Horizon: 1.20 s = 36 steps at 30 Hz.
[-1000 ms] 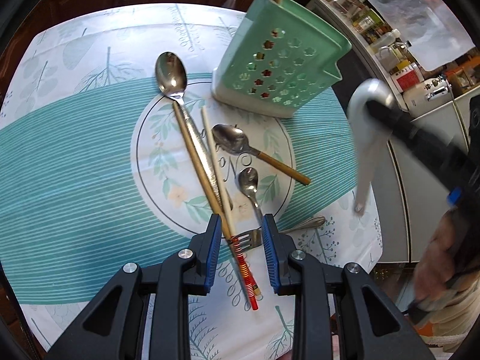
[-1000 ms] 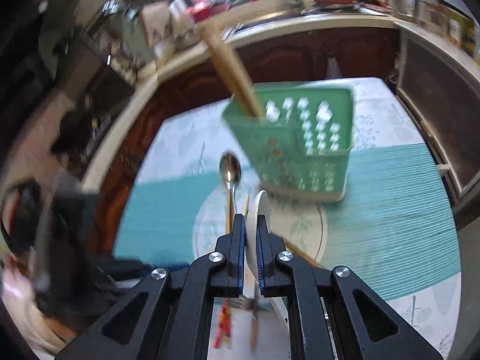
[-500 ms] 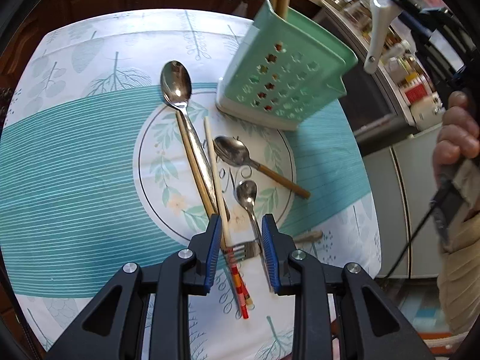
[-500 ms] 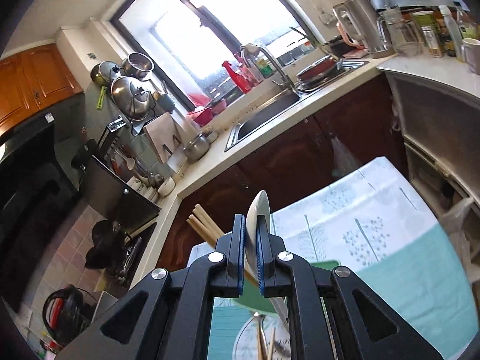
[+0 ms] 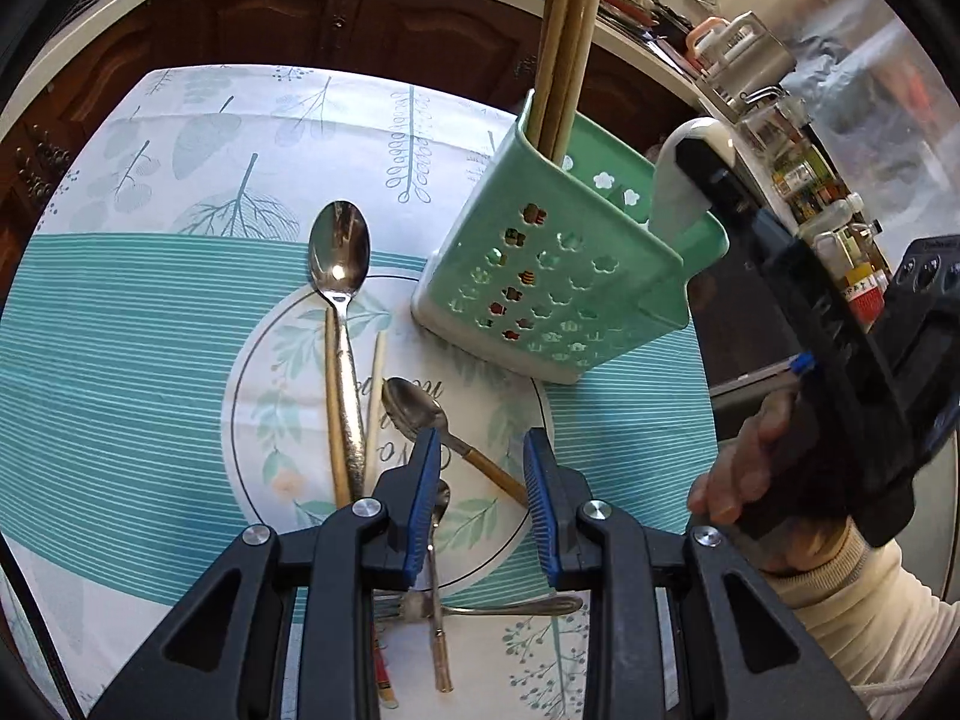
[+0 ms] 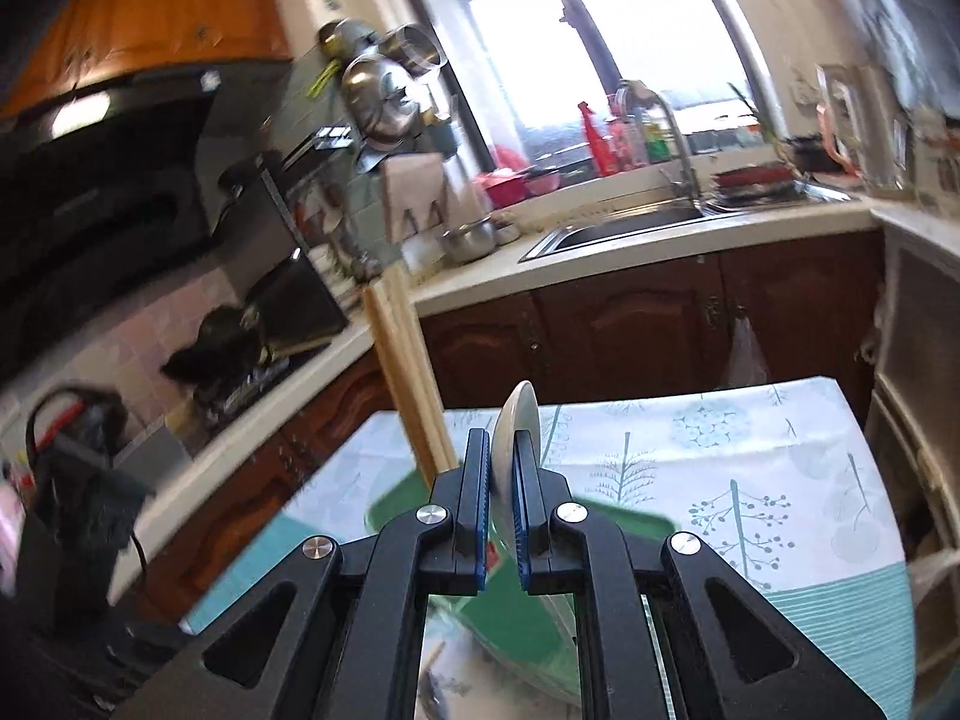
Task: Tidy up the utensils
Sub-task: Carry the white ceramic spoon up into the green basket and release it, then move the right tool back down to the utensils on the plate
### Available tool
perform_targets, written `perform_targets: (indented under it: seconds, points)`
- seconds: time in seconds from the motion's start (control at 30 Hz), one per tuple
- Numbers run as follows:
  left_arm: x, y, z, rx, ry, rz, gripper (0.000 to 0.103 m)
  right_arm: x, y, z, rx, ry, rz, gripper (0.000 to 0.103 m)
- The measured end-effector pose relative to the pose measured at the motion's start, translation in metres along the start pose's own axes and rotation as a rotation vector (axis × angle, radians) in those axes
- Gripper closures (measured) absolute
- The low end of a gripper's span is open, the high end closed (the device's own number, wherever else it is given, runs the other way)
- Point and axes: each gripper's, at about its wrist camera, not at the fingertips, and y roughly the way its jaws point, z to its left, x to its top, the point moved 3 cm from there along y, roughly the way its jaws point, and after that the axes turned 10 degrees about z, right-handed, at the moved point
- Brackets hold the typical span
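A green perforated utensil holder (image 5: 570, 276) stands on the tablecloth with long wooden chopsticks (image 5: 564, 30) in its far corner. My right gripper (image 5: 696, 147) is shut on a white ceramic spoon (image 5: 672, 198) whose handle dips into the holder's near compartment. The right wrist view shows that gripper (image 6: 501, 462) clamping the white spoon (image 6: 519, 420) above the holder's rim (image 6: 600, 534). My left gripper (image 5: 480, 504) hangs open over loose cutlery: a large steel spoon (image 5: 339, 252), a wood-handled spoon (image 5: 414, 405), a small spoon (image 5: 441, 498), a fork (image 5: 480, 606) and loose chopsticks (image 5: 377, 390).
The table edge (image 5: 708, 396) drops off right of the holder, where a hand (image 5: 738, 474) in a cream sleeve grips the right tool. Dark cabinets (image 5: 360, 18) and a counter with a sink (image 6: 624, 228) run behind the table.
The right gripper swung the white spoon from the right side up and over to the holder, its handle now inside. My left gripper drifted forward over the cutlery and rolled slightly.
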Motion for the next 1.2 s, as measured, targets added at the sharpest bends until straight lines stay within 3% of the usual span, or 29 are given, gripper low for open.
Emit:
perform_targets:
  seconds: [0.13, 0.23, 0.4, 0.6, 0.9, 1.2]
  points:
    - [-0.003, 0.007, -0.004, 0.024, -0.018, -0.007, 0.077, -0.029, 0.010, 0.001, 0.008, -0.083, 0.068, 0.094]
    - [-0.005, 0.009, -0.006, 0.037, -0.038, -0.013, 0.077, -0.040, 0.010, -0.005, 0.016, -0.085, 0.080, 0.081]
    - [-0.008, 0.010, -0.002, 0.067, -0.071, -0.012, 0.077, -0.038, -0.006, -0.009, 0.037, -0.075, 0.076, 0.081]
    - [-0.012, 0.007, 0.008, 0.139, -0.093, 0.015, 0.077, -0.038, -0.041, 0.017, 0.097, -0.156, 0.106, 0.081]
    - [-0.022, -0.001, 0.029, 0.156, -0.114, 0.069, 0.077, -0.074, -0.013, 0.057, 0.149, -0.246, 0.452, 0.081]
    - [-0.004, -0.012, 0.059, 0.136, -0.084, 0.065, 0.077, -0.095, 0.048, 0.074, 0.097, -0.250, 0.655, 0.081]
